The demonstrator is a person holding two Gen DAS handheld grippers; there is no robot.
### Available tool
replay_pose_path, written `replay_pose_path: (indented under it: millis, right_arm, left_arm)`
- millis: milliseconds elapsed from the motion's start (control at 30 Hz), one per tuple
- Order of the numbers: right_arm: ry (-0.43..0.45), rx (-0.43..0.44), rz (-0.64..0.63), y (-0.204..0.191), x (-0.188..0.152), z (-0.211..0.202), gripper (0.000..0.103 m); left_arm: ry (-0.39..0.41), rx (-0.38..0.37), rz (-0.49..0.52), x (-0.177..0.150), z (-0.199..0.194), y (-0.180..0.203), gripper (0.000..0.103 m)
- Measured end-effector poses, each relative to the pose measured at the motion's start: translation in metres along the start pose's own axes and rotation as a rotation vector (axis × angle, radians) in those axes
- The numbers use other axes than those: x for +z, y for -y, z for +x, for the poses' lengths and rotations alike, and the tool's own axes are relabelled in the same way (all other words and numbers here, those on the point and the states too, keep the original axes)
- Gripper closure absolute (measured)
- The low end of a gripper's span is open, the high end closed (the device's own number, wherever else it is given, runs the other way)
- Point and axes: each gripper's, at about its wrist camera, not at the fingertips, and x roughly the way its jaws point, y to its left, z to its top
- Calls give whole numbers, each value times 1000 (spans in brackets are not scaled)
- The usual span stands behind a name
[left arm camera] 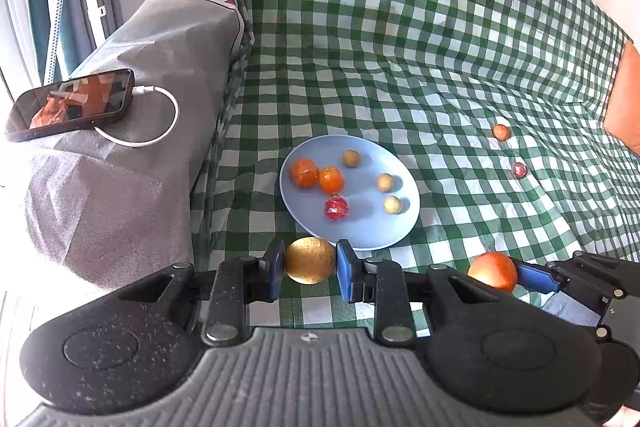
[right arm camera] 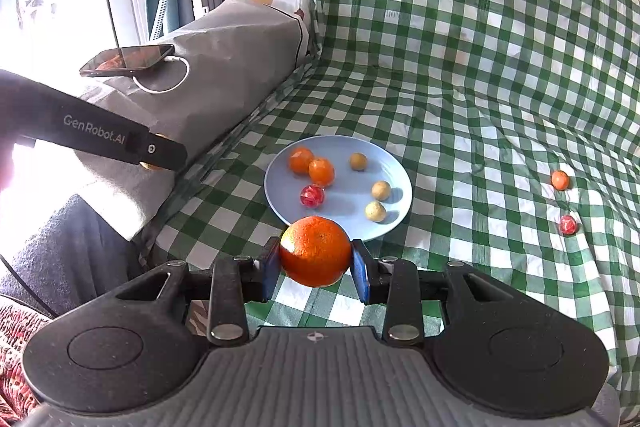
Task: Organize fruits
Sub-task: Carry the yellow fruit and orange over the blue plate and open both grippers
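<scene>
both grippers are loaded. left gripper has its blue pads closed snug on a golden-brown round fruit, held above the cloth just short of the near rim of the blue plate. right gripper is pinched on an orange, also hanging just before the plate's near edge; in the left view it shows just beside the left one, to its right.

on the plate already lie two small oranges touching each other, a red wrapped fruit and three little tan ones. two strays, a small orange one and a red one, sit well apart on the checked cloth to the right. a phone on its cable rests on the grey-covered armrest.

my guess is the step in hand is setting both fruits into the plate. i'd carry each forward over a bare patch, the near middle looks free, lower until it nearly touches, then ease the pads apart slowly so it doesn't roll into the others or off the shallow rim. one at a time would keep the grippers from knocking together.

both held fruits are close to round, so no real long axis. the orange's stem dimple faces up and toward the camera; the golden one shows no clear stem end.
</scene>
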Motion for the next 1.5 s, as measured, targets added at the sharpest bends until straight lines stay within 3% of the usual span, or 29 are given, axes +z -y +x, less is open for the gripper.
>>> replay_pose_path:
  millis: [633, 1033, 1500]
  right_arm:
    - [-21, -13, 23, 15, 16, 33, 65]
    - [-57, -35, 52, 39, 33, 99, 65]
    - [-102, -20, 36, 55, 40, 163, 65]
  left_arm:
    - [7, 1, 8, 36, 35, 3, 72]
    - [-79, -17, 47, 71, 122, 20, 72]
    - [-169, 27, 94, 75, 203, 26, 72]
